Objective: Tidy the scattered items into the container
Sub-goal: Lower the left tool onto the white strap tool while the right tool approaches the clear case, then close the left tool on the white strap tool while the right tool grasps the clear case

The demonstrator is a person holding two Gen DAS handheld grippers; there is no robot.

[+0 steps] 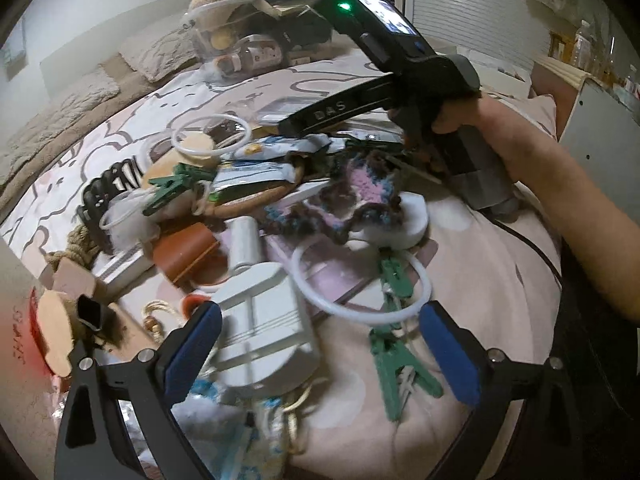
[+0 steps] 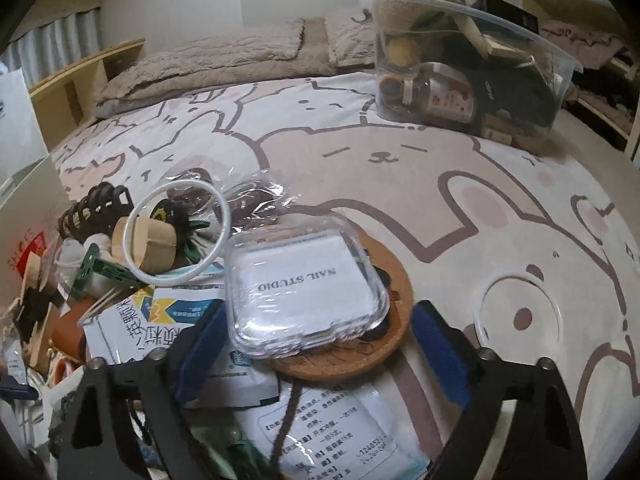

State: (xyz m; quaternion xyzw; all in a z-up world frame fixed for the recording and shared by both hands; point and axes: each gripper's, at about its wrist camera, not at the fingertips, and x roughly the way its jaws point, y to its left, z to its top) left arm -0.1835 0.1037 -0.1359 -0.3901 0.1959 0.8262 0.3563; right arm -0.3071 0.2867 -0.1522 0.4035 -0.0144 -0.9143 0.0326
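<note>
My left tool [image 1: 320,348] gapes empty over white plastic holder [image 1: 266,332], green peg [image 1: 394,376] beside | my right tool [image 2: 316,348] wide, straddling clear nail box [image 2: 304,292] on cork coaster [image 2: 396,300], unpinched | container [image 2: 468,68] far across bed [image 2: 400,168], sachets [image 2: 132,328] crowd left.

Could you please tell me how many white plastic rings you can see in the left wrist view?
2: one white ring atop the far pile, another white ring nearer, lying around a green clothespin. More may be buried in clutter.
</note>
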